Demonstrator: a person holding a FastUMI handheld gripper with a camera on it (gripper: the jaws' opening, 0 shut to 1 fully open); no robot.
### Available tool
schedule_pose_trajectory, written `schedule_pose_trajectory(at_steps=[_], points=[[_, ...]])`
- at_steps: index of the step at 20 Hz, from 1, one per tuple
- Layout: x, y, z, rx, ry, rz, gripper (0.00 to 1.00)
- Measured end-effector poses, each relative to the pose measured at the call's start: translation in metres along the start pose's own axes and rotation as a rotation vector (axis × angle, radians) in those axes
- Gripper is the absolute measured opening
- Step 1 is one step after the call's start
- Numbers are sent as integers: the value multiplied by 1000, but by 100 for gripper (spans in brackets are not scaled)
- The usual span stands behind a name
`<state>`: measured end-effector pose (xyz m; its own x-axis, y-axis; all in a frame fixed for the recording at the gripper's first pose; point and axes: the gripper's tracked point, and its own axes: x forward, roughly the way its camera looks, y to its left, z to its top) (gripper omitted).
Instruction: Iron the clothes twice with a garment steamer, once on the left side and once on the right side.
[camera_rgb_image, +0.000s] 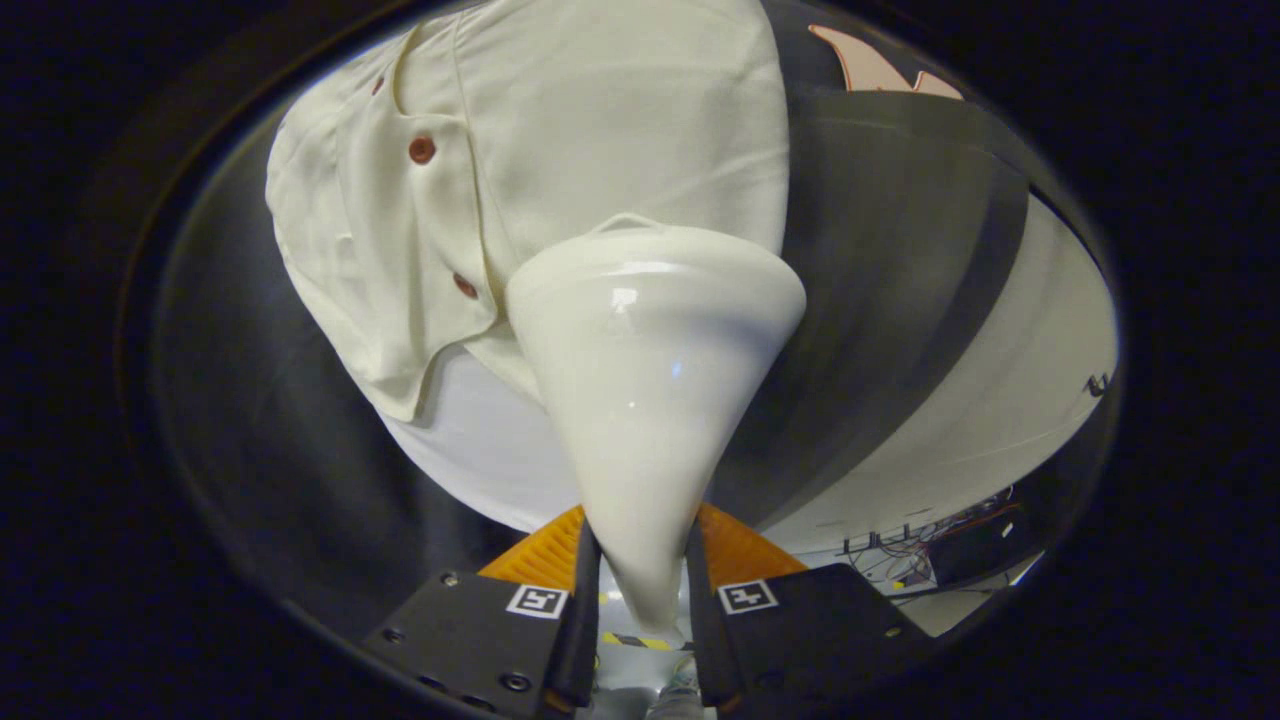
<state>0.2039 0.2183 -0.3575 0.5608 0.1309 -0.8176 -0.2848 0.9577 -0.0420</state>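
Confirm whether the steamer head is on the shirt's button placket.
No. The steamer head, held in the gripper, sits on plain cloth of the shirt, beside the buttons.

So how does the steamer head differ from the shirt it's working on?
The steamer head is glossy, hard and cone-shaped, held between the gripper fingers; the shirt is matte, soft cloth with creases. The shirt carries reddish-brown buttons; the steamer head is plain. Both are cream-white, and the head's wide end meets the shirt.
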Motion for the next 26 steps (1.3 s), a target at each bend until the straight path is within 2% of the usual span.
schedule_pose_trajectory(at_steps=[6, 13, 17, 26], points=[[-14, 1, -2, 27, -40, 12, 40], [-58, -1, 9, 18, -115, 8, 40], [-98, 0, 21, 12, -170, -6, 40], [-209, 28, 66, 42, -388, -21, 40]])
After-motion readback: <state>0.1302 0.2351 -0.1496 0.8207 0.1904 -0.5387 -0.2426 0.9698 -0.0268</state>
